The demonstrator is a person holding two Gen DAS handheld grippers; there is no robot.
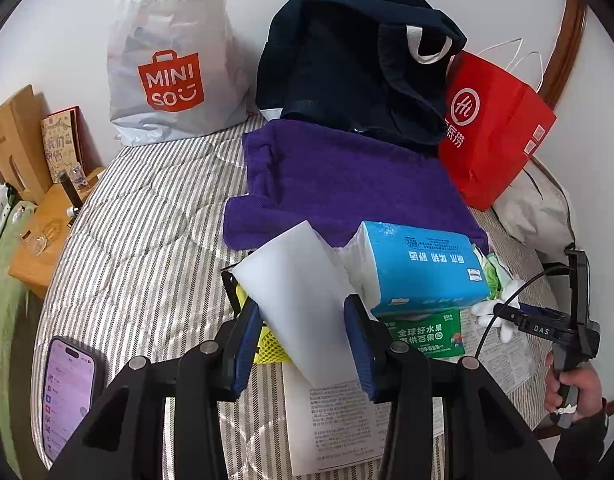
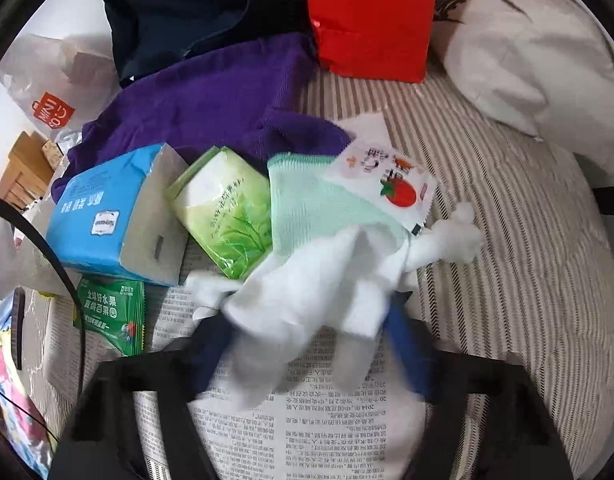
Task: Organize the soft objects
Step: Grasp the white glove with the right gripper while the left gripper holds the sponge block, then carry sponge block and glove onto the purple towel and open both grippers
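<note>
My left gripper [image 1: 303,320] is shut on a white foam block [image 1: 295,284] and holds it above the striped bed, next to a blue tissue pack [image 1: 423,268]. My right gripper [image 2: 307,344] is shut on a white cloth glove [image 2: 307,292] with a mint-green cuff [image 2: 307,200]; its blue fingers are partly hidden and blurred. In the right wrist view the blue tissue pack [image 2: 103,212], a green tissue pack [image 2: 227,212] and a green wipes packet [image 2: 111,312] lie on newspaper [image 2: 327,412]. A purple towel [image 1: 339,184] lies behind them.
A Miniso plastic bag [image 1: 171,60], a dark navy garment [image 1: 347,60] and a red paper bag [image 1: 495,128] stand along the wall. A phone [image 1: 67,392] lies at the bed's left edge beside a wooden nightstand [image 1: 39,240]. A beige pillow [image 2: 527,48] lies at right.
</note>
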